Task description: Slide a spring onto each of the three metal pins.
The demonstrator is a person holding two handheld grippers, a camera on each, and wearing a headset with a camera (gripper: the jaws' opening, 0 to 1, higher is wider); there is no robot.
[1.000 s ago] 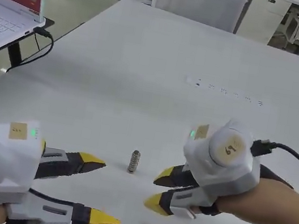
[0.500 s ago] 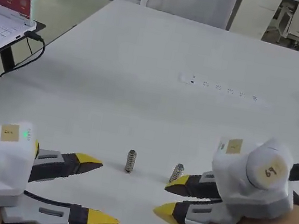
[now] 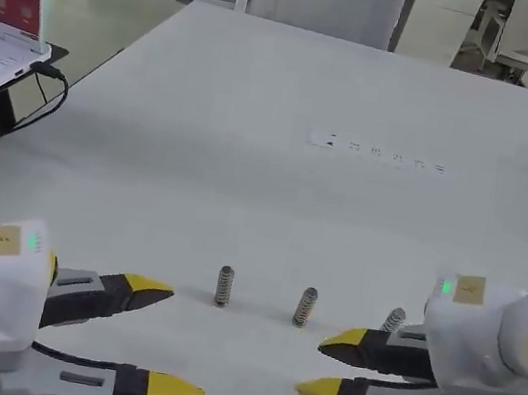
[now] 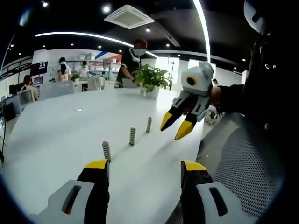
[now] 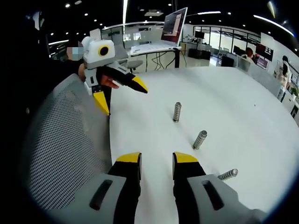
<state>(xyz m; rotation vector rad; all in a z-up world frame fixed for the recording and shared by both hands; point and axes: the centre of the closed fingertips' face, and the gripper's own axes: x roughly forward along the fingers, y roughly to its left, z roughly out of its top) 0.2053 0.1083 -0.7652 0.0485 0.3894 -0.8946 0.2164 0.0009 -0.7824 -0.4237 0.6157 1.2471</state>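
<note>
Springs (image 3: pixel 304 307) line the table (image 3: pixel 344 201) from 9 to 3 o'clock, your left claw (image 3: pixel 181 340) and right claw (image 3: pixel 315 367) gape empty, so threading looks done; check the leaning 3 o'clock one.

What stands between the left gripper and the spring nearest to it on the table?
Nothing visible. In the left gripper view the open left gripper faces the nearest spring, which stands just ahead of one jaw tip, with bare table between. The other two springs and the right gripper lie beyond it.
</note>
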